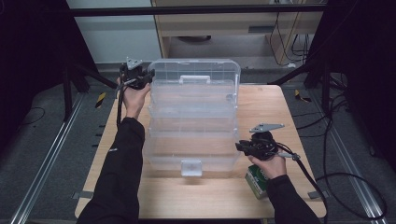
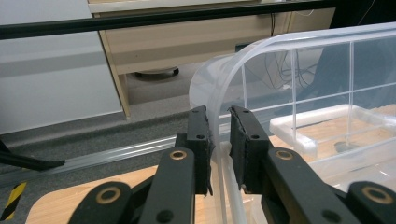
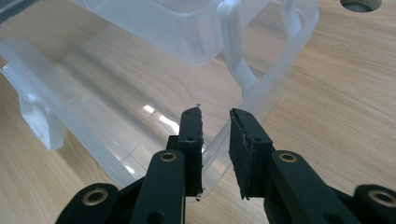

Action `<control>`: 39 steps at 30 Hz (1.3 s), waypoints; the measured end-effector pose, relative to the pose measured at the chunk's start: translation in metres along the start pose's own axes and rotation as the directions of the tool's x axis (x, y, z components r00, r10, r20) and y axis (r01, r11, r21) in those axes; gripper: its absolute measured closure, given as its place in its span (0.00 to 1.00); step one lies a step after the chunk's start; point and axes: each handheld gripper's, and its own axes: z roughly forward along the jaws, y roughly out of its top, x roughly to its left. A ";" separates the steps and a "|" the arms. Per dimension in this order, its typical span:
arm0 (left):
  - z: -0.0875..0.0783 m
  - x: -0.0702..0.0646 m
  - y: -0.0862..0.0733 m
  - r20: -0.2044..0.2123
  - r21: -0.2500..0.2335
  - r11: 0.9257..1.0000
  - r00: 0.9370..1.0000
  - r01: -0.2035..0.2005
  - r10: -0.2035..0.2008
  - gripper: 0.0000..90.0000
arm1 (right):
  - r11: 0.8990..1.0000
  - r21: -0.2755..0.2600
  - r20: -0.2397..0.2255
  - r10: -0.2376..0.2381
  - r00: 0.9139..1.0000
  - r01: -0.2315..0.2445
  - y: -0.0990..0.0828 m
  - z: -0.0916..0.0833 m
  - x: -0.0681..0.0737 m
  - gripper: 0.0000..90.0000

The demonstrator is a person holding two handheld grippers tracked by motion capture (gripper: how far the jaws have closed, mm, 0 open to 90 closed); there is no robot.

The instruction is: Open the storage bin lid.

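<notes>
Lying at the near right of the wooden tabletop (image 1: 215,196): a green box (image 1: 256,179), partly under the right wrist. Gripping just above it, the right tool (image 1: 239,146), jaws straddling the lower right rim of the clear plastic organizer box (image 1: 191,121); in the right gripper view (image 3: 215,140) a narrow gap showing between the pads and the thin wall, so whether pressing or merely bracketing, hard to tell. Sitting in the middle of the tabletop, that box, opened out in tiers, white latch (image 1: 191,167) facing the near edge, lid standing up at the far end with its handle (image 1: 194,79). Reaching to the far left corner, the left tool (image 1: 150,74), jaws nearly together around the curved lid rim (image 2: 219,100), rim passing between the pads (image 2: 243,140).
</notes>
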 end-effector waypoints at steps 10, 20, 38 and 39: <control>0.013 0.003 -0.003 -0.012 0.016 1.000 1.000 -0.021 0.021 0.85 | 1.000 0.002 -0.001 -0.002 1.000 0.002 0.000 0.000 0.000 0.83; 0.014 0.014 -0.006 0.037 0.004 1.000 0.999 -0.014 0.014 0.72 | 1.000 0.010 0.012 0.000 1.000 0.000 0.000 -0.001 0.000 0.84; -0.059 0.021 -0.025 0.059 0.025 1.000 0.998 -0.013 0.011 0.61 | 1.000 0.001 0.003 0.002 1.000 -0.002 0.001 -0.002 -0.001 0.87; -0.063 0.022 -0.026 0.058 0.022 1.000 0.998 -0.016 0.015 0.60 | 1.000 0.002 0.002 0.005 1.000 -0.005 0.001 -0.002 -0.001 0.87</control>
